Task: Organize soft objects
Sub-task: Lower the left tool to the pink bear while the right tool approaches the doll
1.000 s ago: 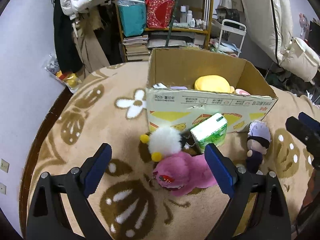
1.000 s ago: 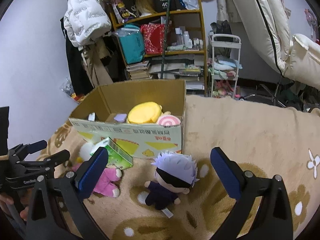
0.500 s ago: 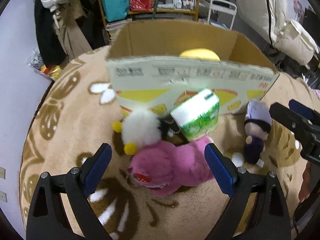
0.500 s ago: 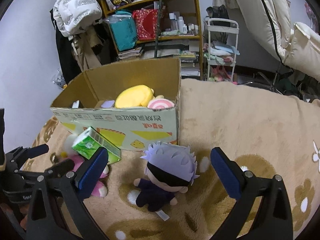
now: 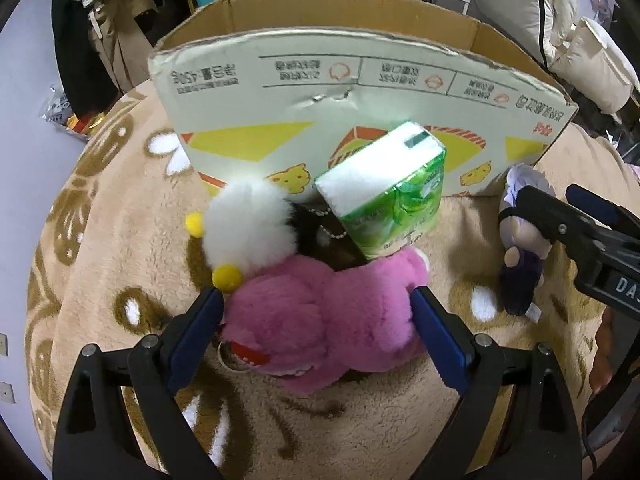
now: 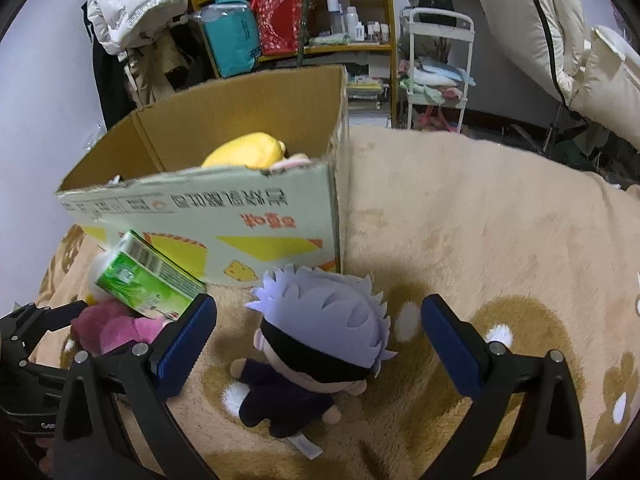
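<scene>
Upside-down "450g" on cardboard box point(image 5: 352, 80); "DA" on right hand-held gripper point(image 5: 592, 216).

Landmark: wooden shelf unit point(image 6: 304, 36) against the back wall.
- On it: teal bag point(image 6: 232, 46), red patterned bag point(image 6: 280, 26), small bottles point(image 6: 352, 24), stacked books point(image 6: 366, 92) at its base.
- Left of it: white puffer jacket point(image 6: 132, 2) hanging above darker coats.
- Right of it: white wire cart point(image 6: 434, 76) holding folded cloth.
- Further right: cream bedding point(image 6: 560, 40), propped upright.

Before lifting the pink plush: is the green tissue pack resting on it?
Touching. In the left wrist view, the green tissue pack's lower corner sits on the pink plush.
</scene>
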A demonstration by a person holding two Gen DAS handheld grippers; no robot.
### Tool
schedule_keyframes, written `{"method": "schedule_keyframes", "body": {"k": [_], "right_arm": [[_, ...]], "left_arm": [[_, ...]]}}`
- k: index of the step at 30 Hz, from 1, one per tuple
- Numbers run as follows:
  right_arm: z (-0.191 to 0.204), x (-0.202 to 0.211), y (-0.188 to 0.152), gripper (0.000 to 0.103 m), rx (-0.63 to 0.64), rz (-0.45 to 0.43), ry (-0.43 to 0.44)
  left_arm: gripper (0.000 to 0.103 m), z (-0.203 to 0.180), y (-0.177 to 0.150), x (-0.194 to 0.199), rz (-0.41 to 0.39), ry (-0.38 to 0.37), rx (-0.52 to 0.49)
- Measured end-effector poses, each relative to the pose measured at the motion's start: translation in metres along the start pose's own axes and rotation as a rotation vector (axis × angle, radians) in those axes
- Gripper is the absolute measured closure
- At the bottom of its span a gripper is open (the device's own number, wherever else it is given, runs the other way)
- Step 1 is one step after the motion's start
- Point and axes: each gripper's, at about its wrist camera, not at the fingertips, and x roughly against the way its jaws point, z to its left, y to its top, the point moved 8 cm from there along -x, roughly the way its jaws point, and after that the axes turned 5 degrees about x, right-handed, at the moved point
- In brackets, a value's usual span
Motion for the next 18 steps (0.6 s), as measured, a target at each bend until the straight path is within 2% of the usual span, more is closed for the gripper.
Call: {"method": "schedule_keyframes", "body": {"k": [7,12,16,18], "right_arm": [[-0.004,-0.015,-0.008,0.0,-0.006,0.044,-0.002],[-0.003,-0.018,-0.013,0.0,0.008,0.064,-0.026],[-0.001,-0.022,-0.014,0.0,-0.002,0.084,-0.02],[-0.002,-0.026,-0.017,0.009,-0.025,0.11,-0.009]], "left_arm": [[0.01,-0.008,-0.006,-0.005,0.006,0.03,0.003],[0.009,-0.008,-0.009,-0.009,0.025,0.024,0.053],[0.009,-0.007,-0.009,-0.009,0.025,0.029,0.051],[0.008,-0.003,-0.008,-0.013,0.026,0.033,0.052]]}}
